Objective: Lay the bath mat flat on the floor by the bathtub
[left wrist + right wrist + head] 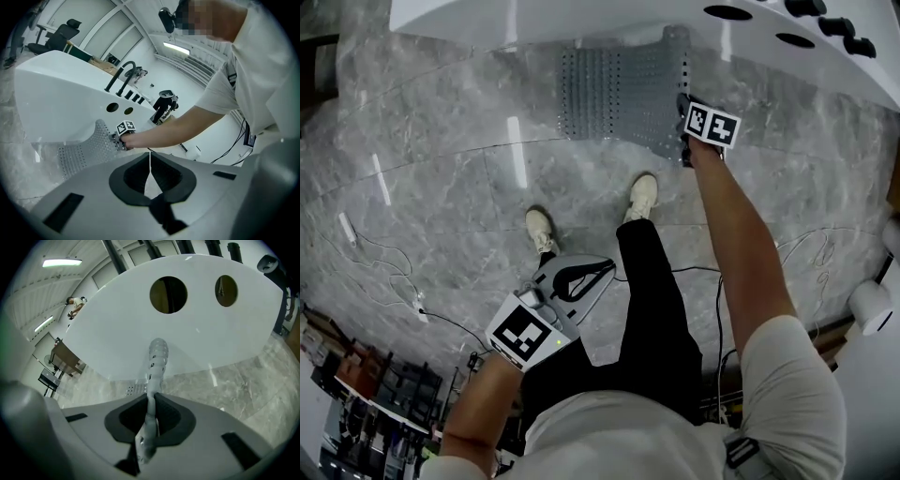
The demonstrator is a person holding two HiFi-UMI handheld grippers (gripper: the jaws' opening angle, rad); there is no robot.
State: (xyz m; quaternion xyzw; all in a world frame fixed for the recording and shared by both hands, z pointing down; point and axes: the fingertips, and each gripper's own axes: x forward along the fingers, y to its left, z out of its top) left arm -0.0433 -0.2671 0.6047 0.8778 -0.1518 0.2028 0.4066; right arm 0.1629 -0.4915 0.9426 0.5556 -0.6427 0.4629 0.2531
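**A:** The right gripper (151, 400) is down against the side of the bathtub (581, 21), jaws pinched tight on the edge of the bath mat (614, 92).

**B:** You can see the thin grey strip of mat running straight out from between those jaws and rising towards the tub's white wall. That's a firm hold on the rim of the mat.

**A:** And where's the rest of it?

**B:** Most of it is spread on the grey marble floor (441, 178), right at the foot of the tub, with its far edge tucked under the tub's overhang. The held end curls up off the floor against the tub side, so that corner isn't flat.

**A:** And the left gripper (150, 171)?

**B:** It's well back from the tub, by the person's hip. The jaws are pressed together with only a sliver of light between them, and nothing is in them.

**A:** The feet are planted, too. Both pale shoes (642, 195) stand on the marble just short of the mat's near edge, toes pointing at the tub.

**B:** There are two round holes (168, 295) in the tub's deck directly above the held end, and a black tap (123, 75) farther along the rim. Thin cables (384, 272) trail on the floor well away from the tub.
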